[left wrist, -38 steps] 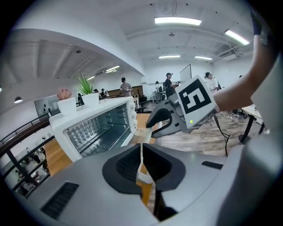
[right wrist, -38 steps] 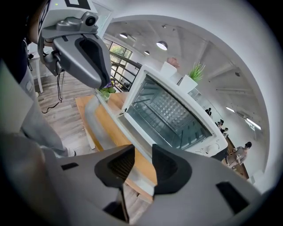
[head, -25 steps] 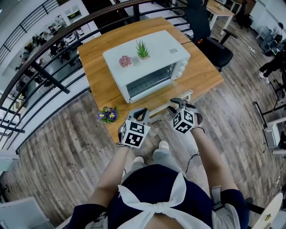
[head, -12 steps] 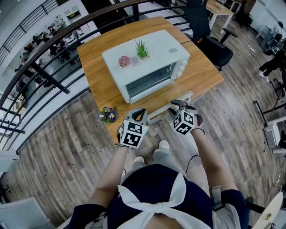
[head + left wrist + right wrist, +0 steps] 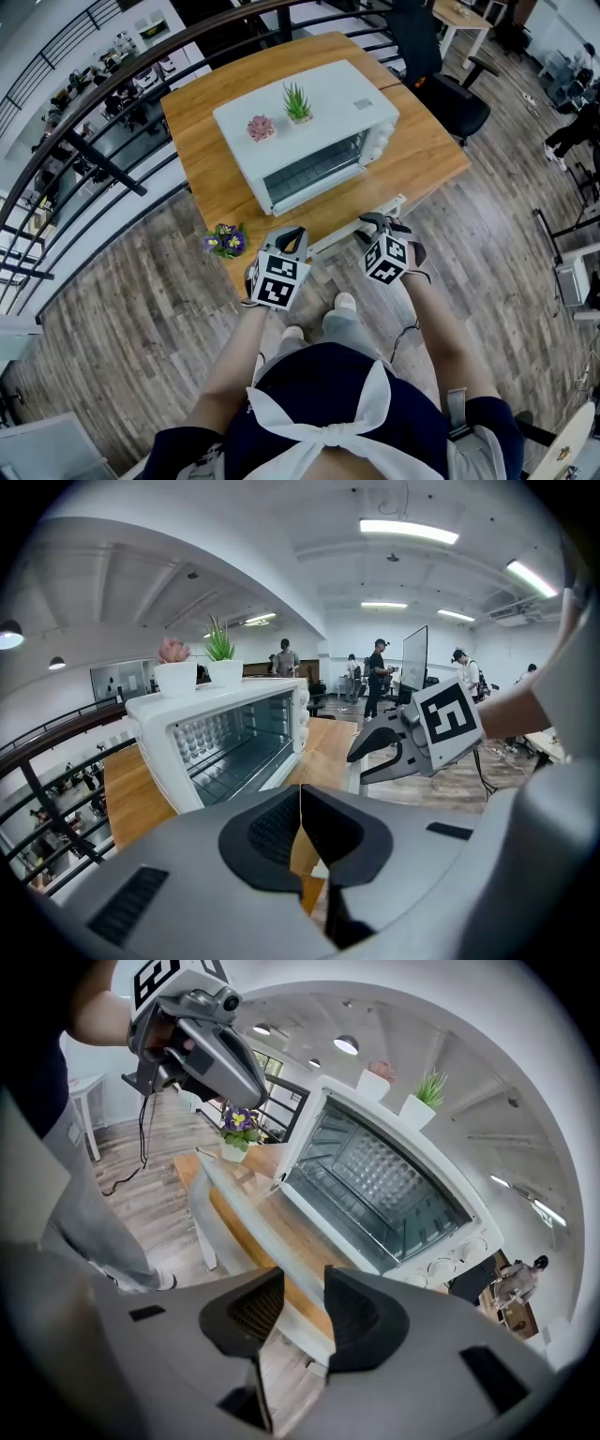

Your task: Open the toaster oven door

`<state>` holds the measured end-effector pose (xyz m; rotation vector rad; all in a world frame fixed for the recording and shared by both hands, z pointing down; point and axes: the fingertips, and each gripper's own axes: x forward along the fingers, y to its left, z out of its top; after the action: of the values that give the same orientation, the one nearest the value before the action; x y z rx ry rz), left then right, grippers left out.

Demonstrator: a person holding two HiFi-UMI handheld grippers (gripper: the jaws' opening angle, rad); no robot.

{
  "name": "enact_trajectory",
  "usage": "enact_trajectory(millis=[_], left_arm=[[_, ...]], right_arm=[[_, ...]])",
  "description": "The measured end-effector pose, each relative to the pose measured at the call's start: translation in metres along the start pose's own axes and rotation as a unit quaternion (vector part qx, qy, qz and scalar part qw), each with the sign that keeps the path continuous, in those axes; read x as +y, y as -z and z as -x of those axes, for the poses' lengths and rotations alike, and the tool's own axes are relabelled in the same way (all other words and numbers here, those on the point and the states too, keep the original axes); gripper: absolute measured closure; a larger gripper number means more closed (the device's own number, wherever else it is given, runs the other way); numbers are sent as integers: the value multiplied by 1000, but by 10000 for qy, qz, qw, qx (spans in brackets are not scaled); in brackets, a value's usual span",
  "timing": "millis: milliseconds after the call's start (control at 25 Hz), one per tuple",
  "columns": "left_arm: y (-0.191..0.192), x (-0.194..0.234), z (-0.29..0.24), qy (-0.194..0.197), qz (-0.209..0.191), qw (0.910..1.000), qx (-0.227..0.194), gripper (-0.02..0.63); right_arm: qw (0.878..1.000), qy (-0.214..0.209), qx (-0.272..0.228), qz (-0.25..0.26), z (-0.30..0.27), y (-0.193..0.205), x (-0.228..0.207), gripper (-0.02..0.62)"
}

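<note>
The white toaster oven (image 5: 319, 122) stands on the wooden table (image 5: 427, 155). Its glass door is folded down flat toward me, so the wire rack inside shows (image 5: 394, 1185). The door's white bar handle (image 5: 337, 239) lies near the table's front edge. My right gripper (image 5: 375, 223) is at that handle. In the right gripper view the bar (image 5: 234, 1208) runs between the two pads of the right gripper (image 5: 303, 1288) and fills the gap. My left gripper (image 5: 297, 232) hovers left of it with its pads together on nothing (image 5: 300, 789).
Two small potted plants, one pink (image 5: 262, 127) and one green (image 5: 298, 103), stand on the oven's top. A pot of purple flowers (image 5: 226, 241) stands at the table's near left corner. A black office chair (image 5: 441, 84) is behind the table, and a dark railing (image 5: 112, 141) runs to the left.
The right gripper and the handle have shifted slightly toward me. The left gripper has kept still.
</note>
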<state>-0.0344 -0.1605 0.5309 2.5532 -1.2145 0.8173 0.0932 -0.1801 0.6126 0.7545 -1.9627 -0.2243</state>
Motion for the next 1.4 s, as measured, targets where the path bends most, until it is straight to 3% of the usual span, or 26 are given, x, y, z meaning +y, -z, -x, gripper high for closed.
enact_trajectory(millis=[1400], left_arm=[[14, 0, -11, -154, 203, 9995, 203, 581]], right_arm=[[9970, -691, 237, 238, -27, 39, 40, 433]])
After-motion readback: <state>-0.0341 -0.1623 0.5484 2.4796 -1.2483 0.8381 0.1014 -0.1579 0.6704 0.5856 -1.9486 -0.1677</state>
